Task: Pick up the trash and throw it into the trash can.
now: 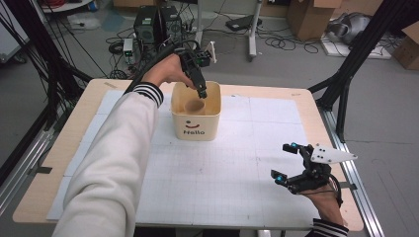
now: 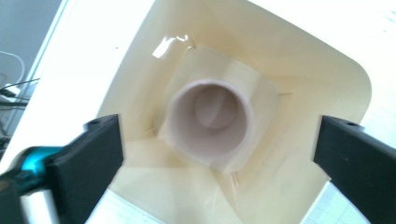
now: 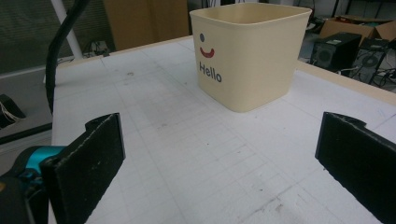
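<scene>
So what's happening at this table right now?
A person holds a two-jaw gripper in each hand. The left gripper hangs open over a cream bin marked "Hello", looking straight down at a cup standing upright on its bottom. Nothing is gripped. The right gripper waits open above the white mat, nearer the person and apart from the bin.

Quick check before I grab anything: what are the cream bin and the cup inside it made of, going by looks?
The bin looks like moulded plastic: smooth cream walls, rounded corners, a printed "Hello" face, and a glossy highlight on its inner wall in the left gripper view. The cup standing upright inside is pale pinkish-grey with a matte, even rim; plastic or paper, I cannot tell which.
</scene>
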A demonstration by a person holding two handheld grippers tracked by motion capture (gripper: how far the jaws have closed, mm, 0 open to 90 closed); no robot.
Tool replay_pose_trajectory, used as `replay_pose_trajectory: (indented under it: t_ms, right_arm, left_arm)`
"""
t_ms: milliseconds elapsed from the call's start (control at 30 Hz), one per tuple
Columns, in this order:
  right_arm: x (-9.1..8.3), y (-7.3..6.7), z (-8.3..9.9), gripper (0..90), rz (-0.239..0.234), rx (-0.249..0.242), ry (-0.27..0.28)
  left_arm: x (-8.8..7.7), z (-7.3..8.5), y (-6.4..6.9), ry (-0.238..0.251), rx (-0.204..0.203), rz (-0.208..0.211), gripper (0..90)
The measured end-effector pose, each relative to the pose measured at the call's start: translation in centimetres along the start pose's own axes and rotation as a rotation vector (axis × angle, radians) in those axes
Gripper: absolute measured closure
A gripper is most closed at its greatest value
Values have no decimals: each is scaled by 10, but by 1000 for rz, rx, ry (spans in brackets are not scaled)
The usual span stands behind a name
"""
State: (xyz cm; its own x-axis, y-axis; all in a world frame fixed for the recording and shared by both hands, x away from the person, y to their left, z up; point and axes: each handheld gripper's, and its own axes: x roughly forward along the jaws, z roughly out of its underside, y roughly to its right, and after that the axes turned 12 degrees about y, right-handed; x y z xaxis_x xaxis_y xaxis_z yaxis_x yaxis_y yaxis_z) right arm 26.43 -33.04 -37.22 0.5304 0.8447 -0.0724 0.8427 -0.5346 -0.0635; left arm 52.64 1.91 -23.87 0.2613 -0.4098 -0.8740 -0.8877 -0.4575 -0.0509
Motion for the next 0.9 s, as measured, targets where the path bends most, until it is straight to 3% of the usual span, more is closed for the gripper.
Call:
replay_pose_trajectory:
  t_ms: [233, 300, 500, 633, 900]
  right_arm:
    - [-1, 0, 0, 3, 3, 3, 2]
    - [-1, -1, 0, 3, 3, 4, 3]
    - [-2, 0, 0, 3, 14, 0, 10]
    - [-2, 0, 0, 2, 20, 0, 9]
    - [-5, -1, -2, 3, 24, -1, 22]
  left_arm:
    - [-13, -1, 2, 30, -5, -8, 17]
    - [-24, -1, 1, 62, -2, -18, 17]
    - [-45, 1, 2, 93, 0, -29, 17]
    - [-65, 1, 7, 109, 17, -24, 17]
    - [-89, -5, 15, 123, 50, -40, 17]
